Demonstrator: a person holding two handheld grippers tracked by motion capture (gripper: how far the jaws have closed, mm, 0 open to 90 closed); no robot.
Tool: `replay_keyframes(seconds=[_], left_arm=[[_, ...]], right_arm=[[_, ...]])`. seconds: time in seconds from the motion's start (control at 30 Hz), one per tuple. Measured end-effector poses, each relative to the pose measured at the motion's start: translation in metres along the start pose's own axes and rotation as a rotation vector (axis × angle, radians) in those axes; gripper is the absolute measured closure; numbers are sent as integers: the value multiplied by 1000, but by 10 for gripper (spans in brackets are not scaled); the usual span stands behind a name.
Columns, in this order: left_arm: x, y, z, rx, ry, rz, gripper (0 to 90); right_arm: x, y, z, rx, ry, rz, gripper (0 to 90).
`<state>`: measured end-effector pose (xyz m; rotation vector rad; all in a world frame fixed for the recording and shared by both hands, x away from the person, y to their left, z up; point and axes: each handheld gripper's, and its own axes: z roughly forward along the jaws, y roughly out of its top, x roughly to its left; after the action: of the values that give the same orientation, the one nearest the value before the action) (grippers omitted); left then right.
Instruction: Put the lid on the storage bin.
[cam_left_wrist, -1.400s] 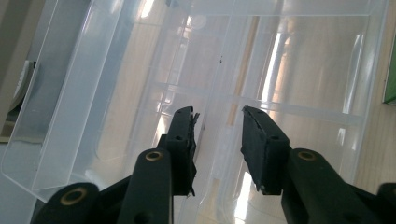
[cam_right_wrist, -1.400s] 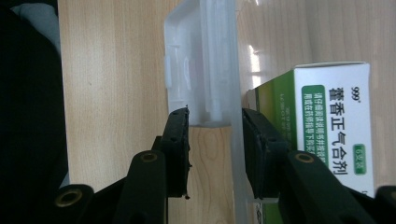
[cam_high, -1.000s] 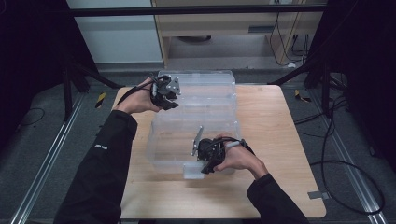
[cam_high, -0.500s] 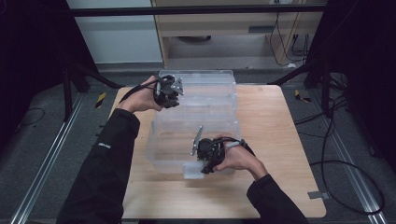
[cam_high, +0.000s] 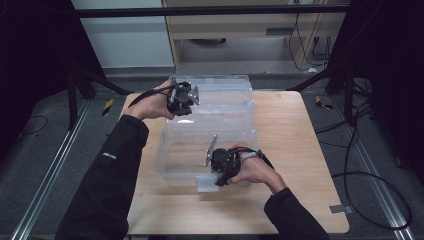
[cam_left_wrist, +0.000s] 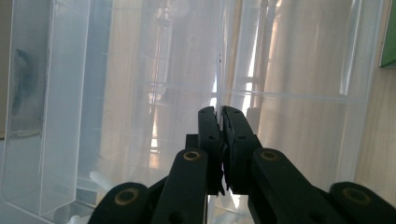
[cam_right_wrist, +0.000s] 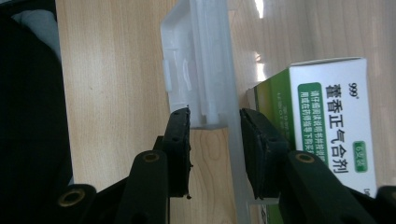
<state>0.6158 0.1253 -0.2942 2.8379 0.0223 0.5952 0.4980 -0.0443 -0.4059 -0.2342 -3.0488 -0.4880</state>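
Note:
A clear plastic storage box (cam_high: 172, 162) stands on the wooden table with its clear lid (cam_high: 222, 95) swung open behind it. At the lid's back left, my left gripper (cam_high: 187, 100) has just been closing its jaws. They now meet on the lid's thin clear rim (cam_left_wrist: 219, 70), so the left gripper (cam_left_wrist: 219, 112) is shut on it. My right gripper (cam_high: 212, 176) is at the box's front. Its jaws clamp the front wall and the white latch (cam_right_wrist: 196, 60), which the right gripper (cam_right_wrist: 214, 114) straddles. A green and white medicine carton (cam_right_wrist: 327, 116) lies inside the box.
The wooden table (cam_high: 290, 150) has bare room to the right of the box and along its front edge. Dark floor, rails and cables (cam_high: 370, 175) surround it. A cabinet (cam_high: 240, 30) stands behind.
The left hand has edged slightly along the lid's rim. The right hand and the box have kept still.

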Motion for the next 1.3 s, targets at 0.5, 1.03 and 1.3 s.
replay_keyframes(seconds=[0.5,1.03,1.3], left_arm=[[-16,-2,-14,-39,-6,13,877],[-47,-10,-30,-84,-5,17,880],[-61,-12,-34,-97,8,30,881]], right_arm=[[3,-2,1,-20,-24,3,648],[5,-2,0,-18,-29,-6,646],[7,-3,0,-18,-35,-17,645]])
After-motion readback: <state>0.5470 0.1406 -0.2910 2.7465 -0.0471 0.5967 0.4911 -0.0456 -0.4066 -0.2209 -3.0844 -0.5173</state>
